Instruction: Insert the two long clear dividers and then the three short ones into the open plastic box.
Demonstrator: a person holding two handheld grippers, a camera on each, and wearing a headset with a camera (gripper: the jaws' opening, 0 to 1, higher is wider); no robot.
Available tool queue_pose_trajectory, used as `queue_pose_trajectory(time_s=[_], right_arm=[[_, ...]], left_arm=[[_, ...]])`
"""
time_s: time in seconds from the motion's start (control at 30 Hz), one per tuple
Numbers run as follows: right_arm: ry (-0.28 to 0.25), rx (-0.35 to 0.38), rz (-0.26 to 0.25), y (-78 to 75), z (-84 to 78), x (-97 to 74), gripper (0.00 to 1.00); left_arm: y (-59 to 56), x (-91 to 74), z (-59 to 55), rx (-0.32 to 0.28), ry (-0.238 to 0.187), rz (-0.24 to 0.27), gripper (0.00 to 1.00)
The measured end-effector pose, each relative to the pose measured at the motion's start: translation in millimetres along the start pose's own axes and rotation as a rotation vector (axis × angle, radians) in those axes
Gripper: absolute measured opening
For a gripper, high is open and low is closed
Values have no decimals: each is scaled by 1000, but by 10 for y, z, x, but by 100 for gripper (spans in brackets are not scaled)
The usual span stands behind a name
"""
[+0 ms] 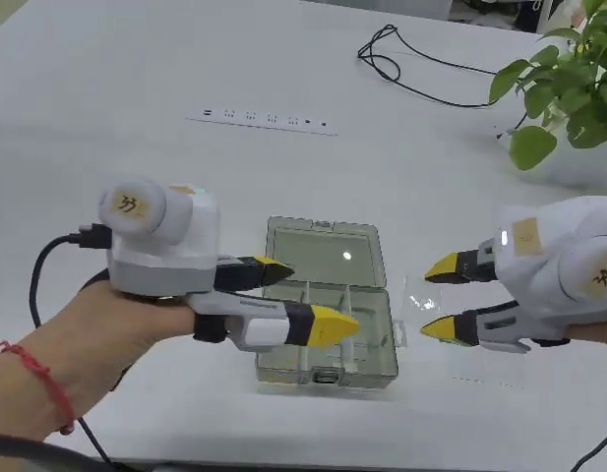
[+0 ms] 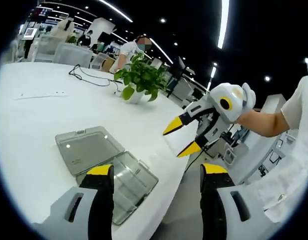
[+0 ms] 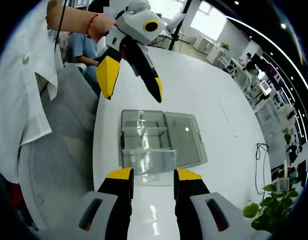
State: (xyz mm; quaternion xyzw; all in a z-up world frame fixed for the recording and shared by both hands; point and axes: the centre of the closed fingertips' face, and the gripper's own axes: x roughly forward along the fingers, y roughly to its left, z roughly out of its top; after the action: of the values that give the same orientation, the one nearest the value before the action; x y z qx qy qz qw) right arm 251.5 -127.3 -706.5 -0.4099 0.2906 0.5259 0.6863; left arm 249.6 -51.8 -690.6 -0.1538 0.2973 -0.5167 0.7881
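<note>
Our left gripper point(image 1: 313, 293) and right gripper point(image 1: 439, 298) gape empty; beneath the left, the box point(image 1: 328, 251) is partly hidden.

The box point(image 1: 328, 295) is showing smoky, translucent grey-green against the white bench point(image 1: 136, 69), the left tool point(image 1: 313, 293) and right tool point(image 1: 439, 298) are wearing white bodies with yellow-tipped black jaws, and the plant point(image 1: 564, 79) is showing green beside a black cable point(image 1: 401, 59).

Head view looks down from the near side onto the surface point(image 1: 126, 88). Left gripper view faces right, right gripper view faces left, both close and low. All three share the plastic box point(image 1: 328, 251).
</note>
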Motion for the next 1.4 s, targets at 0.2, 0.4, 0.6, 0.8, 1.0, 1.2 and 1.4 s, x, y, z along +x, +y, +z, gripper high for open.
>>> queue_pose_trajectory(time_s=[0.2,0.4,0.6,0.8,1.0,1.2,1.4], right_arm=[[-27,-11,-7,67,213,-75,33],[-42,-30,-10,138,358,-112,33],[-50,-44,-13,193,447,-135,33],[-43,-74,-18,226,484,-136,33],[-32,-92,-19,240,489,-137,33],[-27,-98,-19,241,488,-141,33],[-22,-104,-21,250,489,-145,33]], left_arm=[[-177,115,16,-128,-17,-63,57],[-307,202,20,-220,-25,-117,42],[-398,246,6,-269,-22,-153,26],[-456,273,-33,-286,-7,-175,16],[-484,278,-47,-298,-1,-187,7],[-516,284,-43,-296,-3,-202,1],[-518,285,-53,-307,-3,-205,0]])
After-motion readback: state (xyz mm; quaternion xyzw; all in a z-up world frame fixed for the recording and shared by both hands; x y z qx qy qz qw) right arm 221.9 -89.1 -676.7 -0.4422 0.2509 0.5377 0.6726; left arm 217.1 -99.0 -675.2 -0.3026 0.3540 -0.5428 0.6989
